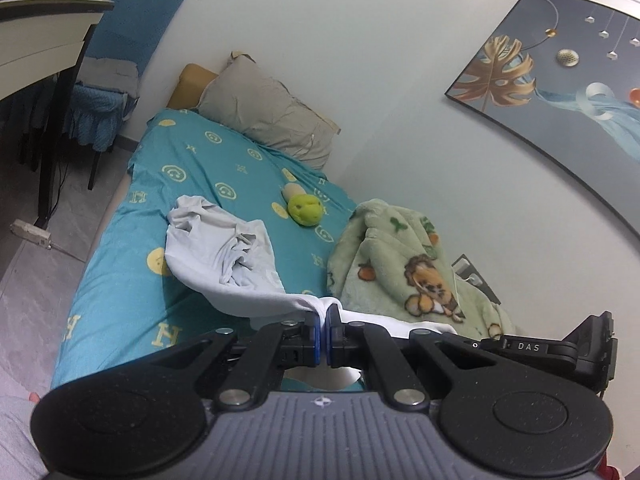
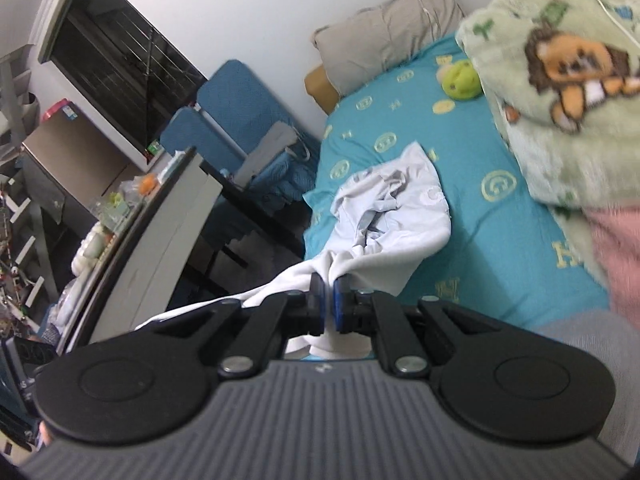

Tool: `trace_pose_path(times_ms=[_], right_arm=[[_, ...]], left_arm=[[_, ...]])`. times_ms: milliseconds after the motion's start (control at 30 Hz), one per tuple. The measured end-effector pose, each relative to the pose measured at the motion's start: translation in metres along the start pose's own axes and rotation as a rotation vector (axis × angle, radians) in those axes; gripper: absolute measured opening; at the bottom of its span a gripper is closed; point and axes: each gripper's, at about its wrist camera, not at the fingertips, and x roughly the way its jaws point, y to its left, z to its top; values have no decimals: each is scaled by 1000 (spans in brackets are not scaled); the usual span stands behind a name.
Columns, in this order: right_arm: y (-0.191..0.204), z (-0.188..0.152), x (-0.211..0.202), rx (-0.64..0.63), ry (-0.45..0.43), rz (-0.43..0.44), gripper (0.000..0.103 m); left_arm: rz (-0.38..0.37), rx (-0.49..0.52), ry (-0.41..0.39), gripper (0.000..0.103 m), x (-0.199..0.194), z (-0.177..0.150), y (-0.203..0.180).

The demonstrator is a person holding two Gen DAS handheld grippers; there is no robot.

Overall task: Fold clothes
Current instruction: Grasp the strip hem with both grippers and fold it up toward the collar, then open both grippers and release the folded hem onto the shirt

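- The left tongs (image 1: 323, 322) are clamped on a bunched edge of the pale white cotton garment (image 1: 224, 256); the two blue pads (image 1: 317, 334) press the cloth between them.
- The right tongs (image 2: 329, 300) are also clamped on a gathered edge of the same garment (image 2: 392, 216), with white cloth squeezed between the blue pads and hanging down under them.
- From both tongs the garment goes forward and lies crumpled on the bed with the turquoise sheet printed with yellow smiley faces and letters (image 1: 120, 280). The part near the tongs is lifted off the sheet; the far part rests on it.
- In the left wrist view a strip of the white cloth runs from the left tongs to the right, toward a black device marked "DAS" (image 1: 560, 346).
- Beyond the garment, a round lime-green plush toy (image 1: 305, 209) lies on the sheet.
- To the right of the tongs, a light green fleece blanket with a cartoon lion (image 1: 420, 276) is heaped on the bed against the wall.
- Far ahead of the tongs, a grey wrinkled pillow (image 1: 272, 112) leans at the head of the bed.
- To the left of the tongs, beside the bed, stand a chair with a blue textured cover (image 2: 236, 120) and a grey tabletop (image 2: 176, 200) carrying small things that are too blurred to name.
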Motion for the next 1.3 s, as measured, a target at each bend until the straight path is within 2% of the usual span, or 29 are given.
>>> trace_pose_path(times_ms=[233, 500, 600, 733, 900, 1133, 1300], right_arm=[[-19, 28, 61, 65, 29, -39, 8], [-54, 65, 166, 114, 70, -117, 8], [-69, 69, 209, 115, 95, -142, 8], [-89, 69, 256, 86, 104, -185, 8], [-113, 69, 305, 72, 133, -230, 8], [-129, 68, 349, 32, 163, -288, 9], [-135, 69, 355, 59, 185, -294, 10]], left_arm=[[46, -36, 17, 2, 60, 25, 28], [142, -38, 42, 3, 174, 66, 89], [198, -7, 52, 3, 219, 69, 114], [223, -14, 64, 3, 273, 65, 152], [264, 27, 92, 3, 330, 59, 183], [306, 14, 145, 4, 375, 50, 215], [345, 78, 162, 7, 379, 43, 205]])
